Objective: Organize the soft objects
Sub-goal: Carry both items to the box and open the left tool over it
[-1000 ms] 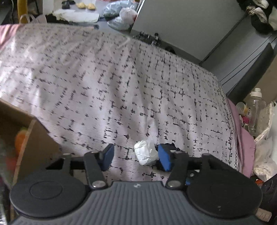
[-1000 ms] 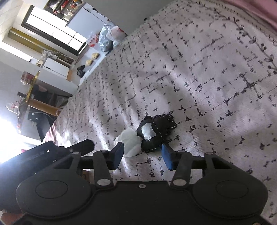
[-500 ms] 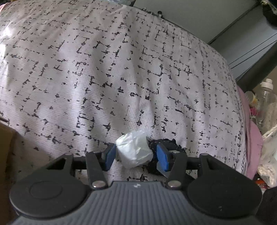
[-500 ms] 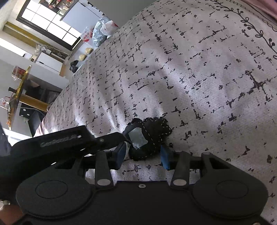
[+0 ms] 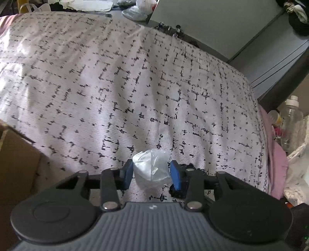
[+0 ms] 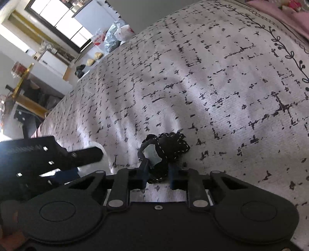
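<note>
A crumpled white plastic bag [image 5: 150,170] lies on the patterned bed cover [image 5: 135,86], between the blue pads of my left gripper [image 5: 151,173]. Its jaws are closing, and both pads touch the bag's sides. In the right wrist view my right gripper [image 6: 158,171] is shut on a black fabric loop with white stitching [image 6: 168,148], which bunches up beyond the fingers. Part of that black loop [image 5: 177,191] shows behind the left gripper's right finger. The left gripper [image 6: 58,160] appears at the left of the right wrist view, covering most of the white bag [image 6: 102,160].
A cardboard box [image 5: 17,170] stands against the bed at the lower left. A clear plastic bottle [image 5: 293,114] and white bags [image 5: 297,173] crowd the bed's right side. Filled plastic bags [image 5: 141,9] lie on the floor beyond the bed's far edge.
My left gripper shifted left over the white bag and narrowed its jaws around it. My right gripper came down onto the black loop and shut on it.
</note>
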`<move>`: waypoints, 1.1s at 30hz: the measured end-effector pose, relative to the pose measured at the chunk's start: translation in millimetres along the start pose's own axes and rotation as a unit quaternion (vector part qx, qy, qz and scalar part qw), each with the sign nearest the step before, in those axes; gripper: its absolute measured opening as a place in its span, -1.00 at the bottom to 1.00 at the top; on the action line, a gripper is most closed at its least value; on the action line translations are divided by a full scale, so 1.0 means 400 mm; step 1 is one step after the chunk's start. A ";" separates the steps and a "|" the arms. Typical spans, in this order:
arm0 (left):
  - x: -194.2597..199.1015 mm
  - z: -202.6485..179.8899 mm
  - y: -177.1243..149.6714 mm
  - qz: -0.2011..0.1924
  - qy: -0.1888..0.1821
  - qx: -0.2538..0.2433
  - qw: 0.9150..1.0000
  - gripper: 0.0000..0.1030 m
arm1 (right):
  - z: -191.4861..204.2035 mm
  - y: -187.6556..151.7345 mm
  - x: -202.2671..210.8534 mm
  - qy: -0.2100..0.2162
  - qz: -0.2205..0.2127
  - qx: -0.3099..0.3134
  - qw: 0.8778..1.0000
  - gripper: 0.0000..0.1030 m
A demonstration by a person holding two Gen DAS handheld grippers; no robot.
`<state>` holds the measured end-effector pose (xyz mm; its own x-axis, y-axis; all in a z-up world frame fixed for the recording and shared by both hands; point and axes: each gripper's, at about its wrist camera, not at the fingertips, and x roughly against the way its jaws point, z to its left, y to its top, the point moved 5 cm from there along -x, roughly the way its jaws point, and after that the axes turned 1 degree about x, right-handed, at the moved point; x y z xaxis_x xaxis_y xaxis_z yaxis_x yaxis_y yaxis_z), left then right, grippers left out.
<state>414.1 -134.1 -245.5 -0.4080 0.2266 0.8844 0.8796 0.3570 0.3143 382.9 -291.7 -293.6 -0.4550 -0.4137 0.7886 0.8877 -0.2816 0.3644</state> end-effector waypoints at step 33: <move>0.421 0.323 0.050 -0.129 0.013 0.061 0.990 -0.22 | 0.377 -0.067 0.207 0.064 -0.043 0.086 0.993 -0.64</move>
<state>331.3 28.1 -134.8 -0.6079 0.0901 0.7889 0.7100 0.5063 0.4894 332.1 -187.7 -163.3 -0.5254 -0.5042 0.6854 0.8391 -0.1735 0.5156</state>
